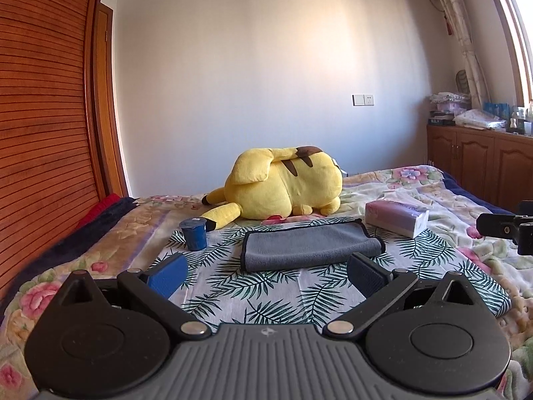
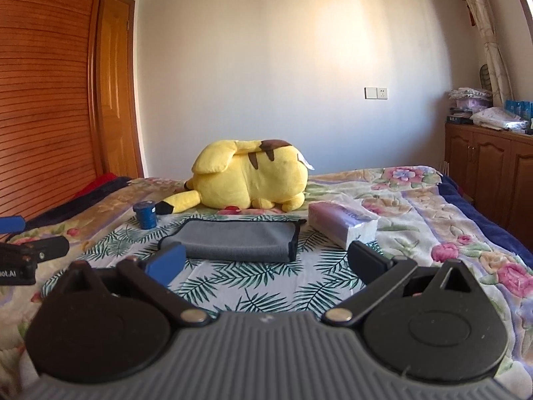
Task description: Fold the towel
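Observation:
A grey towel (image 1: 306, 245) with dark edging lies folded over on a leaf-print cloth (image 1: 266, 290) on the bed. It also shows in the right wrist view (image 2: 238, 240). My left gripper (image 1: 266, 271) is open and empty, held just short of the towel's near edge. My right gripper (image 2: 266, 261) is open and empty, also short of the towel, to its right side. Part of the right gripper shows at the right edge of the left wrist view (image 1: 506, 228), and part of the left gripper at the left edge of the right wrist view (image 2: 30, 253).
A yellow plush toy (image 1: 283, 183) lies behind the towel. A blue cup (image 1: 194, 233) stands to the towel's left, a tissue pack (image 1: 396, 218) to its right. A wooden wardrobe (image 1: 43, 133) is on the left, low cabinets (image 1: 479, 166) on the right.

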Available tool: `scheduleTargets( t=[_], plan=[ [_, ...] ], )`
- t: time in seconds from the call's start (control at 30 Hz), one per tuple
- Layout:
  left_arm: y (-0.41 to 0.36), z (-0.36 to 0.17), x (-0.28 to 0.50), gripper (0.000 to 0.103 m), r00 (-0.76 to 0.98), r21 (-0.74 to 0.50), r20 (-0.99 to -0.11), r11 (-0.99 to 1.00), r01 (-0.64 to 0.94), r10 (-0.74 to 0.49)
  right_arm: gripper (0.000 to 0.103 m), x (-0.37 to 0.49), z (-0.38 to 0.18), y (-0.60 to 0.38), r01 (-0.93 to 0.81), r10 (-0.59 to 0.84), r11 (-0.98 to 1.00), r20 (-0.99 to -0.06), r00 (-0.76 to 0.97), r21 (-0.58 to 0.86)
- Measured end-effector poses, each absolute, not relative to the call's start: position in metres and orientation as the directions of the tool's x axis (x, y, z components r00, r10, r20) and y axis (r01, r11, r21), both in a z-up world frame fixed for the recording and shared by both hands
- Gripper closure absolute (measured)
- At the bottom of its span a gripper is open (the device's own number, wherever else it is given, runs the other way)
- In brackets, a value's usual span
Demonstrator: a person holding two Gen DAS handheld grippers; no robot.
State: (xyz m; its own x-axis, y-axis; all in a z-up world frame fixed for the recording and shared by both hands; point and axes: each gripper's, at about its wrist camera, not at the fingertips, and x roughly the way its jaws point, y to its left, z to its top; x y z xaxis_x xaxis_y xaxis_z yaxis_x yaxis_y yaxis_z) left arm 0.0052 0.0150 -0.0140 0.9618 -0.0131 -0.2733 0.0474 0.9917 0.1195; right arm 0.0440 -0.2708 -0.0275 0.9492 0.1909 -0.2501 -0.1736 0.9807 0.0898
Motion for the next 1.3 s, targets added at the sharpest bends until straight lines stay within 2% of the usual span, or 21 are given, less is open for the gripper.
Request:
scheduleTargets(
  t=[1.3],
  plan=[
    [0.0159,-0.0154,0.0065,0.000,0.961,0.125,-0.278,0.991,0.045,-0.008,0.000,0.0441,-0.0278,-0.2680,-0.157,0.173,0.984,-0.244,0.954,0.086]
  ],
)
